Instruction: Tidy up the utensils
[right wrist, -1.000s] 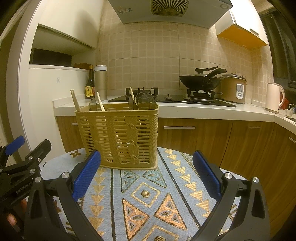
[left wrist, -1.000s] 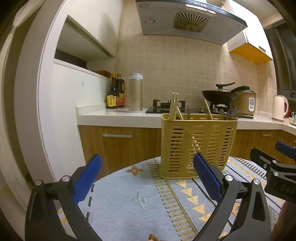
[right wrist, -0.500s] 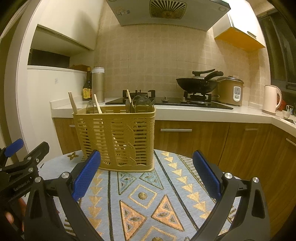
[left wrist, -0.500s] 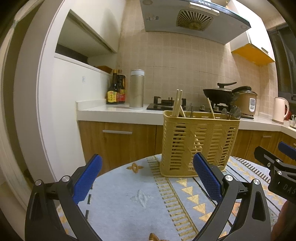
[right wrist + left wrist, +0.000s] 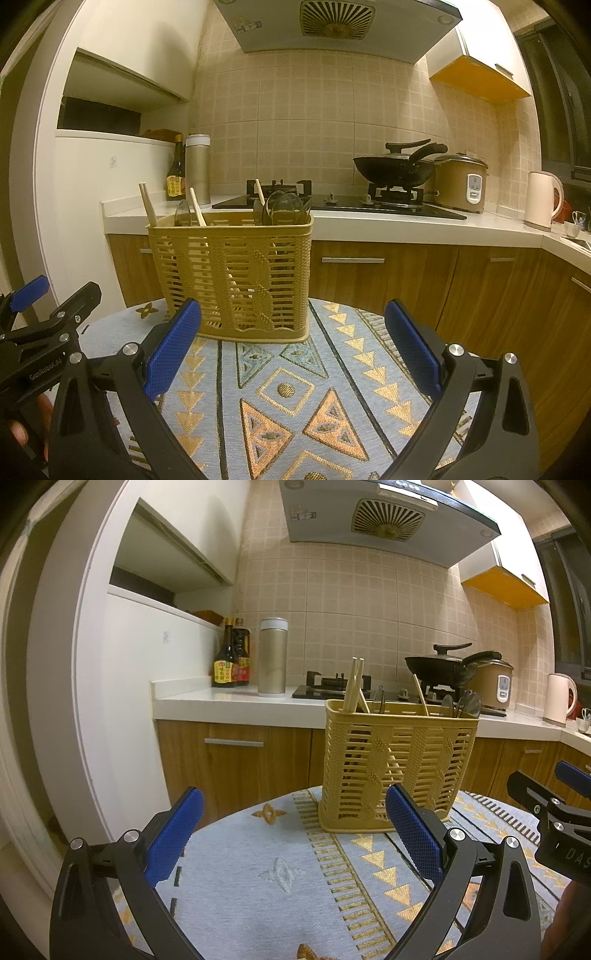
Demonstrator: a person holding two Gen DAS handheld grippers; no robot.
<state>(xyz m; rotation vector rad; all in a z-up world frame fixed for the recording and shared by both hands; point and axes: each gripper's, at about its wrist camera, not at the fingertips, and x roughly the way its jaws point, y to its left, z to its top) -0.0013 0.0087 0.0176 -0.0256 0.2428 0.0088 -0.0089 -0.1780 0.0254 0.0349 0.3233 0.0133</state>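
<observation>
Patterned tablecloth (image 5: 288, 391) bears yellow basket (image 5: 236, 273).

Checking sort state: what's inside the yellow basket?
Wooden chopsticks stand toward one end of the basket, with spoons bunched at the other. Only their tops clear the rim; the slatted walls hide most of the lower parts and any dividers.

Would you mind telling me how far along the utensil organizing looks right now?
Done: chopsticks and spoons already stand in the yellow basket on the patterned tablecloth. In hand: nothing; the left gripper and right gripper are both open and empty. Left: no loose utensils show on the cloth, so little or nothing visible remains.
</observation>
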